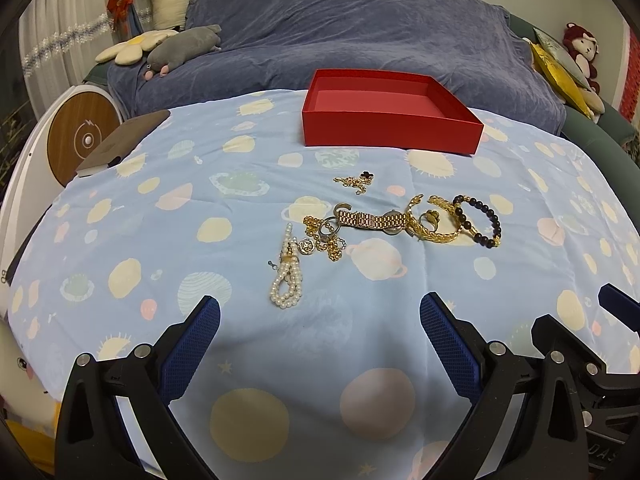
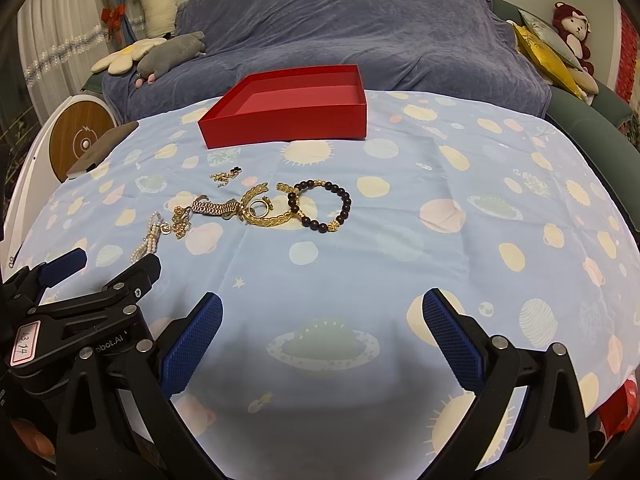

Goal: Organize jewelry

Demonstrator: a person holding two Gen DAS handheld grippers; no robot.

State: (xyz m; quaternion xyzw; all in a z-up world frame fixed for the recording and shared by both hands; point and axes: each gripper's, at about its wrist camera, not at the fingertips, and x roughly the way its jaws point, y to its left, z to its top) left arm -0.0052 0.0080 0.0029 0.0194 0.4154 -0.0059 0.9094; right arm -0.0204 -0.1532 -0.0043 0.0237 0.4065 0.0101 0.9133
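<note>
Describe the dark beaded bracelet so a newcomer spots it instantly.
Start at the red box on the planet-print cloth. Nearer the camera lies a row of jewelry; the dark beaded bracelet is its rightmost piece, overlapping the gold bangle. Only it has round dark beads.

Readable markings on the left gripper and the cloth

In the right wrist view, a small red-bordered white label (image 2: 25, 345) reading "13.14" is seen on the black body of the left gripper (image 2: 105, 267), and beside it the white print "obot.AI" (image 2: 109, 342) can be read (its first letter is hidden). Faint letters are printed on the ringed planet (image 2: 322, 345) of the worktop's patterned cloth (image 2: 400, 240), too blurred to be made out. In the left wrist view, embossed letters "DAS" (image 1: 605, 453) are seen on the right gripper's body (image 1: 600, 404), cut off at the edge.
</note>
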